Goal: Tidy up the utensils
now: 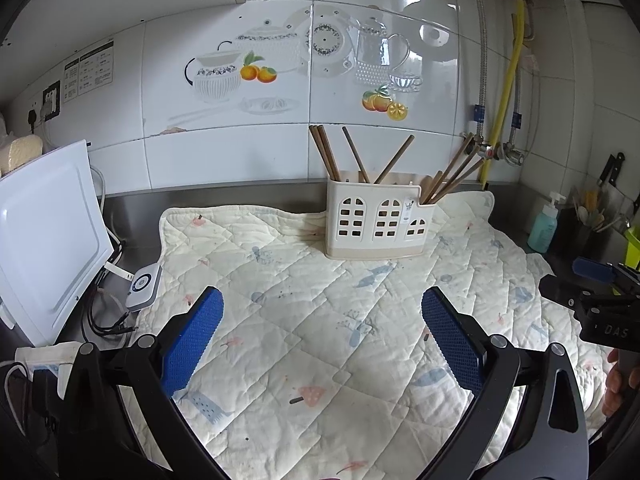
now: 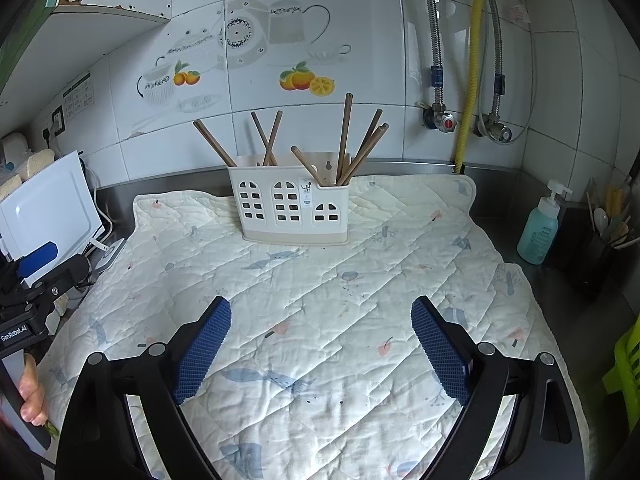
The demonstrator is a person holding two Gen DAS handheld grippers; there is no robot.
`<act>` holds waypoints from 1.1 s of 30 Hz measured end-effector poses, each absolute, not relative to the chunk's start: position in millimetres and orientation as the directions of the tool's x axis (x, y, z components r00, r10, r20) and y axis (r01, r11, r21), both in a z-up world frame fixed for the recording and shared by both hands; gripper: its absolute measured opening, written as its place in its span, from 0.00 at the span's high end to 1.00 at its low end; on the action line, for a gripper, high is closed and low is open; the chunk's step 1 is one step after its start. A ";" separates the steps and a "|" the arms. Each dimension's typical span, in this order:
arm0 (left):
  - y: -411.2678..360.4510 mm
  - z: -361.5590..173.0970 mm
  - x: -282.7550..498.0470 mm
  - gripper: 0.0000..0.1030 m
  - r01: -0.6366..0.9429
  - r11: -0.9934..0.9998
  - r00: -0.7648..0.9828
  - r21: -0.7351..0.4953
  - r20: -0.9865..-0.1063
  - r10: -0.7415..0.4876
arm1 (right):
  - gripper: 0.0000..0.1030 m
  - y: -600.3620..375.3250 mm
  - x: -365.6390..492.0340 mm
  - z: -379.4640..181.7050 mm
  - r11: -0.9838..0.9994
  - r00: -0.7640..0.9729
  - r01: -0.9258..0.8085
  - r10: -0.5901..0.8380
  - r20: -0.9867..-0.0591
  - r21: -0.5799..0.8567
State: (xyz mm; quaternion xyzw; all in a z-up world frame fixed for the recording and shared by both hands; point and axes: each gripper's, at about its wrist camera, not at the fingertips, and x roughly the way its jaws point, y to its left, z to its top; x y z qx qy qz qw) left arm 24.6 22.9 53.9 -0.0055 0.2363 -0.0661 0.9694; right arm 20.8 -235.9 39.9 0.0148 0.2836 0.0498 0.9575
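Both tongs, left (image 1: 322,332) and right (image 2: 320,340), wide open, empty. Holder (image 2: 290,210) far ahead on quilt (image 2: 320,300); chopsticks (image 2: 348,140) near-upright. Right tongs look nearer.

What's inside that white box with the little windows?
Brown wooden chopsticks stick up out of the white holder, leaning different ways across its compartments. Their lower ends are hidden behind its walls, so anything else lying at the bottom can't be seen.

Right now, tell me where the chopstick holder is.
The chopstick holder stands at the quilted mat's far edge, near the tiled wall, centred in both views.
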 end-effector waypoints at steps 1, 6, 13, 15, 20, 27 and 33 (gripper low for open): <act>22.8 53.6 24.9 0.05 0.124 0.991 0.879 -0.041 -0.459 -0.129 | 0.14 -235.7 20.7 39.9 0.995 0.835 -0.087 0.103 -0.541 0.056; 22.3 52.1 26.0 0.05 0.123 0.992 0.877 -0.041 -0.463 -0.128 | 0.14 -235.6 21.0 39.2 0.995 0.834 -0.085 0.103 -0.542 0.058; 20.1 49.2 26.8 0.05 0.130 0.991 0.874 -0.040 -0.467 -0.134 | 0.14 -235.6 22.1 36.7 0.995 0.830 -0.085 0.104 -0.549 0.060; 18.6 48.7 26.8 0.05 0.132 0.991 0.874 -0.036 -0.468 -0.133 | 0.14 -235.8 22.6 35.8 0.995 0.828 -0.085 0.104 -0.551 0.060; 16.2 48.2 26.9 0.05 0.137 0.990 0.872 -0.033 -0.469 -0.137 | 0.14 -236.3 23.1 35.3 0.995 0.828 -0.085 0.104 -0.551 0.061; 15.1 46.4 27.9 0.05 0.132 0.991 0.870 -0.031 -0.475 -0.131 | 0.14 -237.0 23.4 34.3 0.994 0.827 -0.085 0.106 -0.552 0.064; 15.5 45.9 28.6 0.05 0.132 0.991 0.868 -0.034 -0.478 -0.132 | 0.14 -237.0 23.3 33.2 0.995 0.827 -0.084 0.104 -0.552 0.062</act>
